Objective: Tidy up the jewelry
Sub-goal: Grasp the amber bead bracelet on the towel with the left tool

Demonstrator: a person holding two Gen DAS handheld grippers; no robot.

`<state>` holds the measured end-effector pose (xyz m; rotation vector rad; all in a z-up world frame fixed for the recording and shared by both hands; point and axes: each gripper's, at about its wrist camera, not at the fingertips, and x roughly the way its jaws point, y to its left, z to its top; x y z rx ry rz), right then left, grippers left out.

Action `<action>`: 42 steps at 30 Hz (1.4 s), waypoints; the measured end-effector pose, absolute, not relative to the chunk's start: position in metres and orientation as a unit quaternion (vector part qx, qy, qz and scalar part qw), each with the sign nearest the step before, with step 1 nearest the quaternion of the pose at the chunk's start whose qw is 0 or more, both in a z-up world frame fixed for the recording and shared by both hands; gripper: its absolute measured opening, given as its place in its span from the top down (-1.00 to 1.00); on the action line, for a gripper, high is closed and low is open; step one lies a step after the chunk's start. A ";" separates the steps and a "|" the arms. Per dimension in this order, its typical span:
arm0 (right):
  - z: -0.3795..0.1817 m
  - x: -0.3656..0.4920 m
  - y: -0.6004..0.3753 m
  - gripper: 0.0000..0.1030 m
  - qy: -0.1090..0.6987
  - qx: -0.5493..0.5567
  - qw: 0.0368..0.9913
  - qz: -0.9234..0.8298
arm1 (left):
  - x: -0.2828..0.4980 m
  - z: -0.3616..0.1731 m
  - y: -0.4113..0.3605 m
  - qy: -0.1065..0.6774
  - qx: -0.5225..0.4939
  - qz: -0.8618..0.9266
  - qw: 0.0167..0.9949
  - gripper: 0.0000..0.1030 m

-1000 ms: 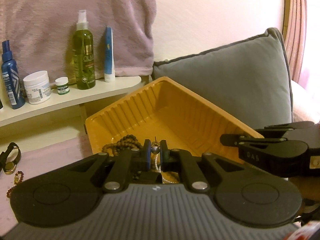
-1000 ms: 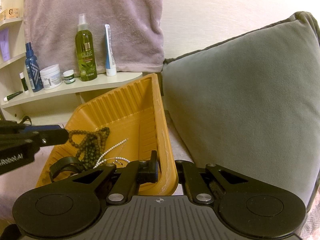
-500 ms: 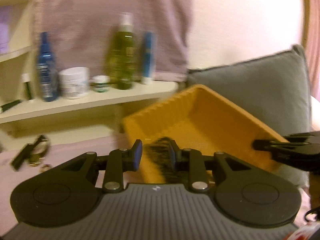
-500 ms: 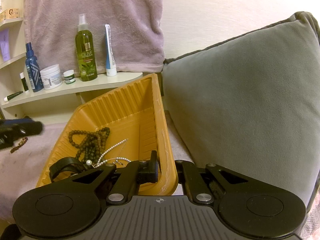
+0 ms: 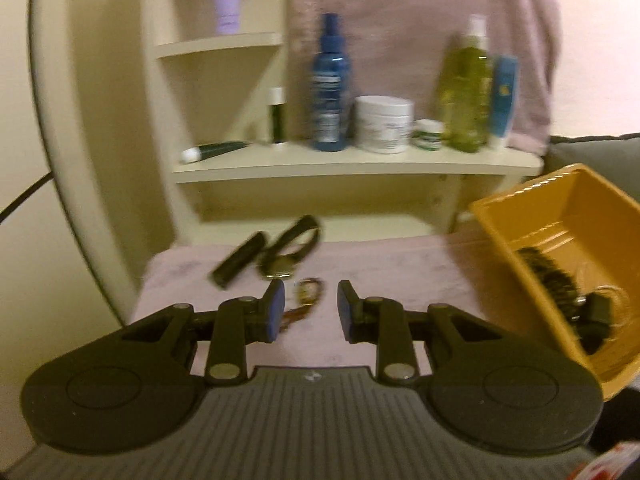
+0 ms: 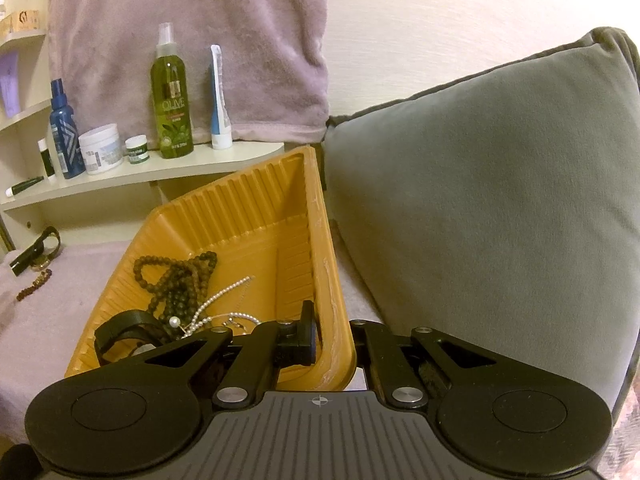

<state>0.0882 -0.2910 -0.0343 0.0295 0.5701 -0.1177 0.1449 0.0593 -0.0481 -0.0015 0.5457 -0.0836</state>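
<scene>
Pink cloth [image 5: 400, 268] covers the work surface; a cream shelf [image 5: 352, 162] runs behind it, and a mauve towel [image 6: 192, 40] hangs on the wall above. On the shelf, left to right: a lying tube [image 6: 24, 186], a blue bottle [image 6: 63, 136], a white jar [image 6: 100, 148], a small green-labelled pot [image 6: 137, 150], a green spray bottle [image 6: 171, 96], a blue-and-white tube [image 6: 219, 100]. Grey cushion [image 6: 480, 200] at right, just beside the tray.

Orange tray [image 6: 248, 216], ribbed walls, tilted, its right rim toward the cushion. Inside: dark bead necklace [image 6: 176, 280], pearl strand [image 6: 220, 300] lying across it, a black strap [image 6: 124, 328] at the near end.

Right gripper [image 6: 334, 340]: fingers straddle the tray's near right corner, one inside the wall, one outside. They appear to pinch the rim, though contact on the outer side is hidden.

Left gripper [image 5: 311, 310]: fingers spread wide, nothing between the blue pads [image 5: 274, 312]. It hovers over the cloth, left of the tray. This view is motion-blurred.

On the cloth just beyond the left fingertips: a small gold-and-brown bracelet [image 5: 307, 294], partly blurred. Farther back, a watch [image 5: 288, 252] with black strap and gold case, touching or nearly touching a black stick-shaped object [image 5: 239, 260]. All three lie outside the tray, well apart from it.
</scene>
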 end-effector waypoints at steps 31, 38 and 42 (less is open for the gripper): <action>-0.041 0.096 -0.295 0.89 0.296 0.011 0.953 -0.065 | 0.217 -0.110 0.056 0.331 0.057 -0.107 0.936 0.80; -0.041 0.097 -0.296 0.89 0.295 0.012 0.953 -0.064 | 0.213 -0.102 0.058 0.330 0.053 -0.104 0.937 0.92; -0.041 0.096 -0.296 0.89 0.293 0.013 0.954 -0.063 | 0.206 -0.089 0.060 0.320 0.048 -0.106 0.940 0.92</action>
